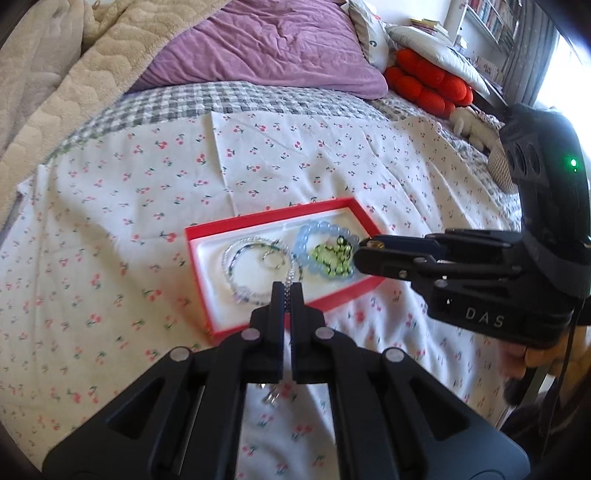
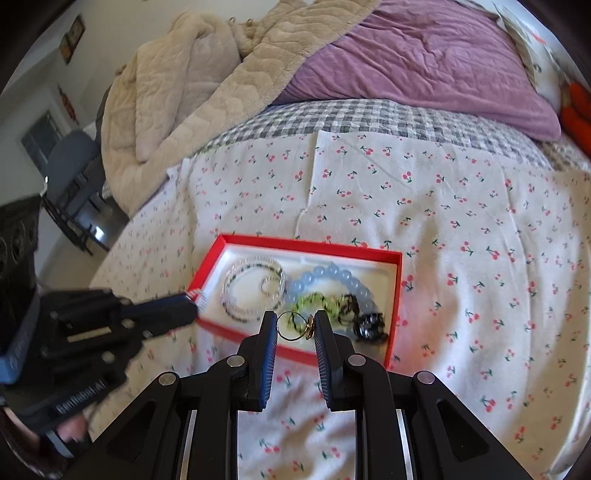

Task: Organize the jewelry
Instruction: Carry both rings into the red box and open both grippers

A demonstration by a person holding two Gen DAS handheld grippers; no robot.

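**A lived-in bedroom at home**

This is someone's bedroom. A bed fills nearly everything, spread with a white cherry-print sheet (image 2: 461, 229) over a grey-and-white checked cover (image 2: 369, 114). A purple quilt (image 1: 273, 44) is bunched at the far side, with a beige fleece blanket (image 2: 192, 85) heaped beside it. Against the wall sit a red knotted cushion (image 1: 428, 83), a white pillow (image 1: 436, 51) and a white plush toy (image 1: 474, 125). Shelves packed with books (image 1: 491, 18) stand in the corner near a bright window, and a dark chair (image 2: 74, 173) stands beside the bed.
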